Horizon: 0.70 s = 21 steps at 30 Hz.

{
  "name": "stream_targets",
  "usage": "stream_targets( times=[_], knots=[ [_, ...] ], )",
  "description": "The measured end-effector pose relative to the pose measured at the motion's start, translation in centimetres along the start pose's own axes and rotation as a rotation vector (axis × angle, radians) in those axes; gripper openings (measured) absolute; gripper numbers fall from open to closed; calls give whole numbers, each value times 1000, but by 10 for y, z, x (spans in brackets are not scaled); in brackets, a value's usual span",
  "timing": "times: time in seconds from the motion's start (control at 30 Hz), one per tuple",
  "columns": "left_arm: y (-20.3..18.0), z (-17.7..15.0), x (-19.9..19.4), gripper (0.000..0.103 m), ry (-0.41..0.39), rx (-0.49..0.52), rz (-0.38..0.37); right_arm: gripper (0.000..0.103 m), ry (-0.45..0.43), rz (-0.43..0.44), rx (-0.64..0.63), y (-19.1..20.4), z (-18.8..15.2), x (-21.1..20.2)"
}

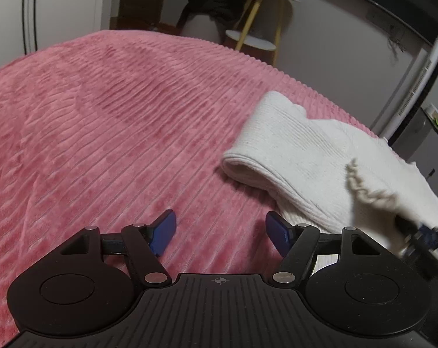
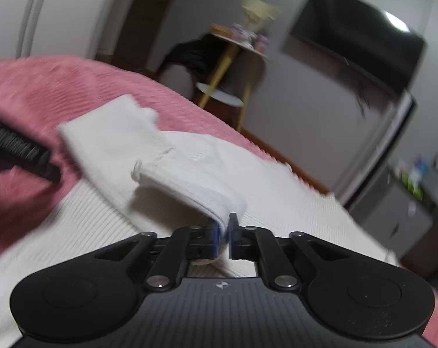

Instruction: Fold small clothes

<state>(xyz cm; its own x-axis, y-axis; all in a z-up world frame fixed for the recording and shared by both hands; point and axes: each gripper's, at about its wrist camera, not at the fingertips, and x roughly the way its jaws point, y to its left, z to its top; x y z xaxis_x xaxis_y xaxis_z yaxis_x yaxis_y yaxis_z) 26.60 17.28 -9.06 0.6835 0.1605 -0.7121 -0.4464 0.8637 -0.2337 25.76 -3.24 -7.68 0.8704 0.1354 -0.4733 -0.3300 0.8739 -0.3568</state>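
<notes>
A white knit garment (image 1: pixel 300 150) lies on a pink ribbed bedspread (image 1: pixel 102 116), toward the bed's far right edge in the left wrist view. Its folded sleeve (image 1: pixel 265 133) is the clearest part: a long band whose axis runs from the near right up toward the far left, ending in a rounded cuff that points away toward the wall. The sleeve lies on top of the garment's wider body, which spreads toward the right wrist camera as a pale ribbed sheet (image 2: pixel 88 232).

The left gripper (image 1: pixel 220 232) hovers over bare bedspread just left of the garment, its blue pads (image 1: pixel 163 232) standing well apart with nothing between them.

The right gripper (image 2: pixel 226 235) is pinched shut on a fold of the white cloth (image 2: pixel 189 179); the fabric rises from the sheet into the narrow slit between the pads and drapes back away from them, up and leftward toward the sleeve. This view is blurred, so the exact edge that is caught cannot be told. In the left wrist view, the right gripper shows at the right edge (image 1: pixel 422 237) with a frayed hem of cloth (image 1: pixel 369 194) lifted above it.

Beyond the bed stand a small yellow-legged table (image 1: pixel 259 14) and a dark screen (image 2: pixel 358 40) on the wall.
</notes>
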Motion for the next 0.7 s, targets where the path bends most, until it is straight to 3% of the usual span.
stream_targets(
  times=[0.13, 0.2, 0.27, 0.37, 0.47, 0.53, 0.63, 0.7],
  knots=[
    [-2, -1, -1, 74, -14, 0, -14, 5, 0, -45, 356, -62, -10, -14],
    [-6, -2, -2, 74, -24, 14, -24, 5, -3, -66, 594, -105, -32, -25],
    [-11, -4, -2, 74, -31, 32, -30, 6, 16, -87, 751, -141, -59, -29],
    [-21, -9, -5, 74, -48, 74, -45, 10, 126, -79, 845, -176, -91, -18],
    [-32, -14, -8, 74, -72, 126, -59, 16, 114, -14, 951, -194, -104, -20],
    [-38, -18, -8, 74, -81, 150, -59, 19, 91, -25, 964, -199, -104, -26],
    [-47, -21, -7, 73, -105, 200, -42, 19, 117, -45, 943, -203, -104, -21],
    [-51, -21, -6, 72, -133, 219, -29, 6, 134, -55, 924, -205, -105, -18]
  ],
)
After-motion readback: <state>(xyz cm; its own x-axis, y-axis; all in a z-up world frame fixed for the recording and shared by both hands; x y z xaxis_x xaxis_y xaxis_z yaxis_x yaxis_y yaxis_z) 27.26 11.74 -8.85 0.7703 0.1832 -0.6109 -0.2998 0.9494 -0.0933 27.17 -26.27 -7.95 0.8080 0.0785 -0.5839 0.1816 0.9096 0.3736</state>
